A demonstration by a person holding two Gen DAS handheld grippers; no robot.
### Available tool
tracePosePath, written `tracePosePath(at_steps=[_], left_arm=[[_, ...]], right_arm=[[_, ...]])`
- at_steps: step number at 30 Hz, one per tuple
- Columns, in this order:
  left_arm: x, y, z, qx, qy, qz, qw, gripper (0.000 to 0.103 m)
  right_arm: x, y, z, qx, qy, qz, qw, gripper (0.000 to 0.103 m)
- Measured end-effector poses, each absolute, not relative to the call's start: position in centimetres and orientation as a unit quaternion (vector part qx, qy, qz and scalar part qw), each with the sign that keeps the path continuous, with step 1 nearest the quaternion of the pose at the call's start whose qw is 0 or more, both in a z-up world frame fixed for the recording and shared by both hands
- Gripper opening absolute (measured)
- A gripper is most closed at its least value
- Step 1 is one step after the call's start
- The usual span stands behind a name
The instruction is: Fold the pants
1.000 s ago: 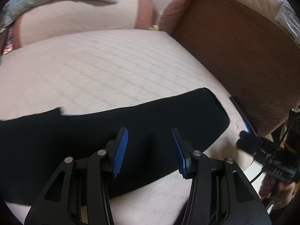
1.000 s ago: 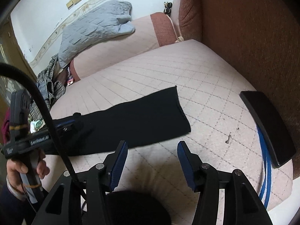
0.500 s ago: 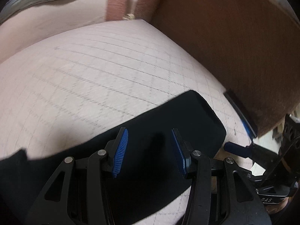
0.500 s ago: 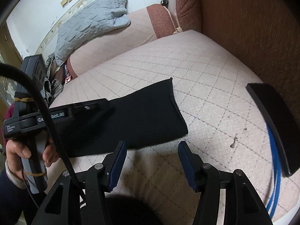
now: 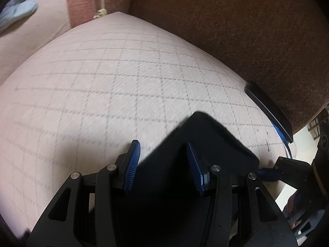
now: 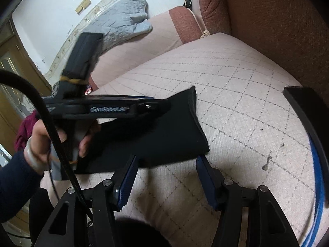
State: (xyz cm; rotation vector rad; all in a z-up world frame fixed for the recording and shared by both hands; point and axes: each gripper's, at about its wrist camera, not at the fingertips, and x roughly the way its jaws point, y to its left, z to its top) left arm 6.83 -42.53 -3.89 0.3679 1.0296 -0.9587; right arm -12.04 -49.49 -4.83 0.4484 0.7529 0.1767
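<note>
Black pants (image 6: 164,135) lie flat on the quilted pink sofa seat (image 6: 236,94), their leg end pointing right. In the left wrist view the pants (image 5: 205,140) run under and between my fingers. My left gripper (image 5: 163,160) is open, low over the leg end near its far edge; it also shows from the side in the right wrist view (image 6: 162,105). My right gripper (image 6: 165,177) is open just in front of the leg's near corner, not touching it.
A black flat device (image 6: 304,107) with a blue cable (image 6: 318,185) lies at the seat's right edge against the brown sofa arm (image 6: 277,20). A grey quilted jacket (image 6: 121,26) lies on the backrest far behind.
My left gripper has swept right along the pants to the leg end and come lower. My right gripper has moved closer to the leg's near corner. Both stay open.
</note>
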Motion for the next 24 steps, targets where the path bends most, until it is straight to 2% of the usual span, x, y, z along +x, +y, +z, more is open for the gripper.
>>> tracePosePath(at_steps=[4, 7, 10, 12, 13, 14, 15, 16, 18, 20, 24], left_arm=[[7.5, -43.9, -4.2, 0.168, 0.477, -0.459, 0.730, 0.060], [7.1, -44.9, -4.4, 0.170, 0.475, -0.479, 0.718, 0.061], [5.9, -46.3, -4.7, 0.212, 0.452, -0.502, 0.706, 0.062], [5.9, -46.8, -5.0, 0.218, 0.454, -0.507, 0.699, 0.062], [6.1, -46.9, -5.1, 0.213, 0.458, -0.509, 0.697, 0.062], [6.2, -47.0, -5.1, 0.213, 0.459, -0.510, 0.695, 0.058], [6.3, -47.1, -5.1, 0.216, 0.455, -0.514, 0.695, 0.050], [6.3, -47.0, -5.0, 0.214, 0.451, -0.519, 0.694, 0.042], [6.8, -46.6, -4.8, 0.192, 0.451, -0.521, 0.699, 0.017], [6.9, -45.8, -4.3, 0.167, 0.452, -0.523, 0.703, 0.012], [5.7, -42.7, -1.5, 0.144, 0.414, -0.532, 0.725, 0.011]], right_arm=[[-11.4, -49.8, -5.1, 0.229, 0.354, 0.091, 0.902, 0.061], [-11.1, -50.0, -5.3, 0.237, 0.344, 0.097, 0.904, 0.061], [-10.7, -50.2, -5.4, 0.236, 0.339, 0.108, 0.904, 0.061], [-10.2, -50.4, -5.5, 0.240, 0.333, 0.114, 0.905, 0.055], [-10.0, -50.5, -5.6, 0.243, 0.332, 0.114, 0.904, 0.044], [-9.5, -50.7, -5.8, 0.247, 0.333, 0.112, 0.903, 0.027], [-9.1, -50.9, -6.1, 0.253, 0.334, 0.113, 0.901, 0.019], [-8.8, -51.1, -6.3, 0.261, 0.334, 0.118, 0.898, 0.016], [-8.9, -51.2, -6.1, 0.262, 0.330, 0.120, 0.899, 0.013], [-9.4, -50.6, -5.5, 0.249, 0.322, 0.114, 0.906, 0.011], [-10.2, -49.5, -3.1, 0.230, 0.312, 0.119, 0.914, 0.010]])
